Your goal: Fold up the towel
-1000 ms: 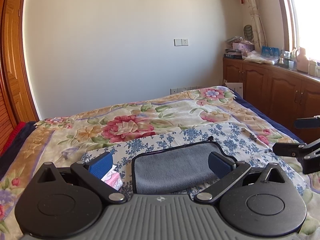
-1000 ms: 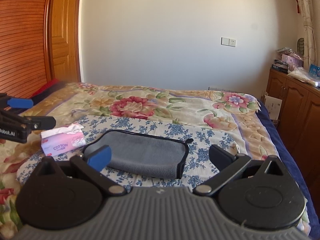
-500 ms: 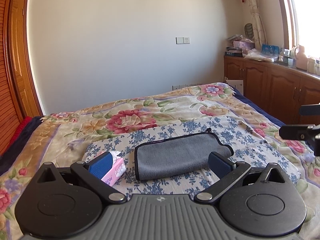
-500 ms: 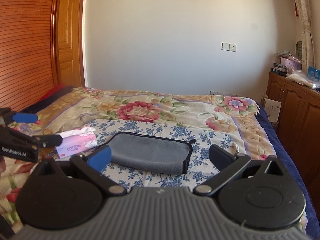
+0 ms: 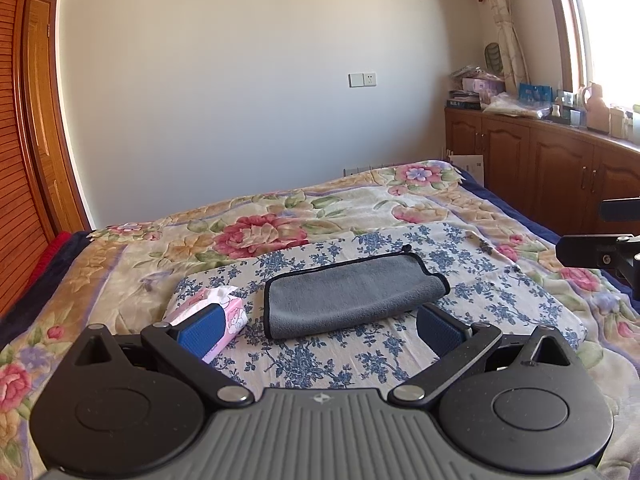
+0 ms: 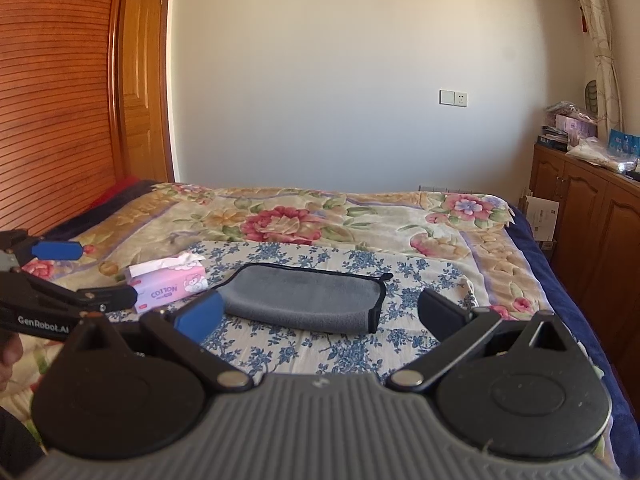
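Note:
A grey towel [image 5: 352,294] with a dark edge lies folded into a narrow strip on a blue-flowered cloth [image 5: 500,280] on the bed; it also shows in the right wrist view [image 6: 304,298]. My left gripper [image 5: 320,326] is open and empty, held back above the near side of the towel. My right gripper [image 6: 320,314] is open and empty, also short of the towel. Each gripper shows at the edge of the other's view: the right one [image 5: 600,236] and the left one [image 6: 80,276].
A pink tissue pack [image 5: 216,312] lies left of the towel, also seen in the right wrist view [image 6: 168,286]. A floral quilt [image 5: 260,232] covers the bed. Wooden cabinets [image 5: 560,160] stand to the right, a wooden wardrobe [image 6: 60,100] to the left.
Both grippers have pulled back and up from the towel, which now lies farther ahead and fully in view. The towel itself has not moved.

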The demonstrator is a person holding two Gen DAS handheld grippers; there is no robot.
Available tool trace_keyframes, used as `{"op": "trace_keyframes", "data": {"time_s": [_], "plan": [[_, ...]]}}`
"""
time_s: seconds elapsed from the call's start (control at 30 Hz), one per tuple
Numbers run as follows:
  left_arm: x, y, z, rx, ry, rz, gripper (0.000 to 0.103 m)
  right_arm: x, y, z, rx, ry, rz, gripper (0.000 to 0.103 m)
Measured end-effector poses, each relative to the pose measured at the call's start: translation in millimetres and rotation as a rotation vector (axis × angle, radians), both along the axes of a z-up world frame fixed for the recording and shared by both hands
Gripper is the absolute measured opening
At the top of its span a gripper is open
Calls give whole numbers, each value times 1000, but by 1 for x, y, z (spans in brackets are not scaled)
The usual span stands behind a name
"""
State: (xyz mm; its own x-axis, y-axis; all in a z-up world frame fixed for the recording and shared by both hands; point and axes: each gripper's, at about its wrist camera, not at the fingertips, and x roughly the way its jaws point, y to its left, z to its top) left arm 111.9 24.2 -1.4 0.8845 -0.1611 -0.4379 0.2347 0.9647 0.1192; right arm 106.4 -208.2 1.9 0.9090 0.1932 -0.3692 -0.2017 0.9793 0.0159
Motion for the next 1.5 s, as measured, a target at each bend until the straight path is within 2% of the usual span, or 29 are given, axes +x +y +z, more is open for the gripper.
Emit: {"op": "trace_keyframes", "data": {"time_s": [0.3, 0.57, 1.0, 1.23, 1.5], "plan": [[-25, -3, -2, -19, -49, 16, 103, -14, -10, -6, 20, -10, -19, 103], [-36, -1, -9, -66, -53, 41, 103, -25, -14, -21, 30, 2, -32, 103], [-44, 2, -33, -65, -24, 47, 103, -34, -16, -34, 66, 3, -57, 103], [-48, 2, -37, -47, -41, 91, 103, -40, -15, -31, 65, -29, -50, 103], [-51, 1, -41, -45, -55, 85, 103, -42, -19, -36, 64, -37, -75, 103]]}}
